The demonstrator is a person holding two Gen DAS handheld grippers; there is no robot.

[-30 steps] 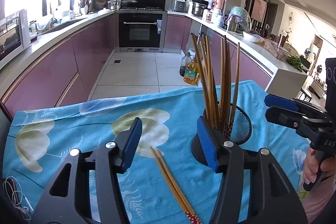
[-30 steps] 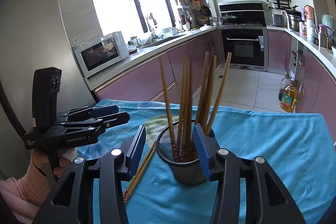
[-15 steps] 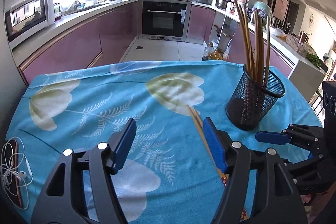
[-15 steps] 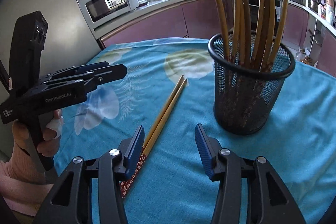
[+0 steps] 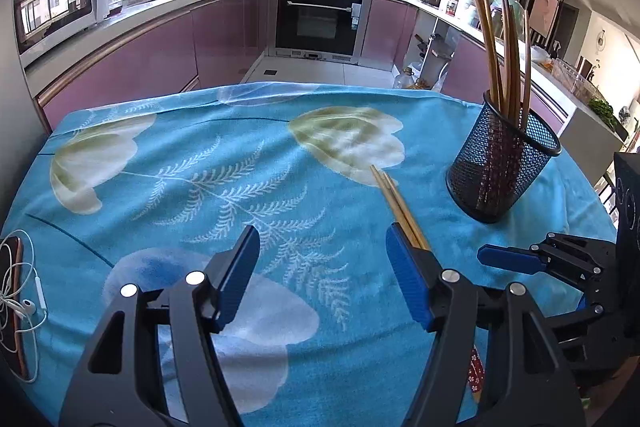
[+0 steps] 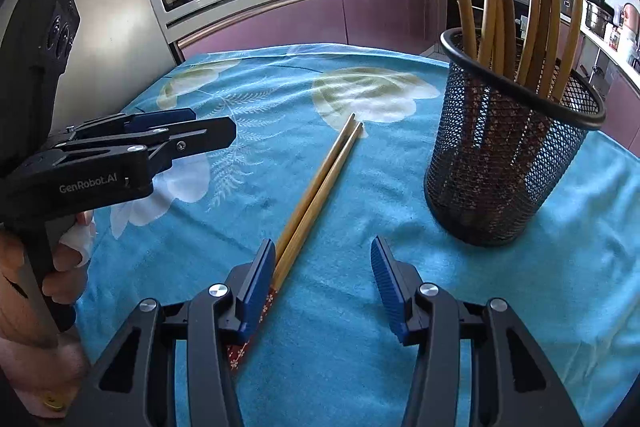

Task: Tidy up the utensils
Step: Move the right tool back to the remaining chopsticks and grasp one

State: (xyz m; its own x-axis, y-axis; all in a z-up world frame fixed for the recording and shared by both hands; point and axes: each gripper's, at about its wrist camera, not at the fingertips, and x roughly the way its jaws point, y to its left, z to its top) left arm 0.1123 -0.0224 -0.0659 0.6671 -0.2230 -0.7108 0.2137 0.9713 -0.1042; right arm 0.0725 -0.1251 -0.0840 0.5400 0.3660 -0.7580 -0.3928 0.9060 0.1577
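A pair of wooden chopsticks [image 6: 320, 183] lies flat on the blue floral tablecloth [image 6: 380, 307]; it also shows in the left wrist view [image 5: 396, 203]. A black mesh holder [image 6: 508, 155] stands to its right with several chopsticks upright in it; it shows in the left wrist view [image 5: 500, 163] too. My right gripper [image 6: 322, 277] is open and empty, its left pad beside the chopsticks' red end. My left gripper [image 5: 322, 273] is open and empty, left of the chopsticks.
A phone with white earphones [image 5: 16, 303] lies at the table's left edge. The left gripper appears from the side in the right wrist view [image 6: 152, 135], the right gripper in the left wrist view [image 5: 520, 259]. Kitchen counters and an oven lie beyond the table.
Both grippers have pulled back from the mesh holder towards the table's near side and lowered. The holder and the lying chopsticks have not moved. Both stay open.
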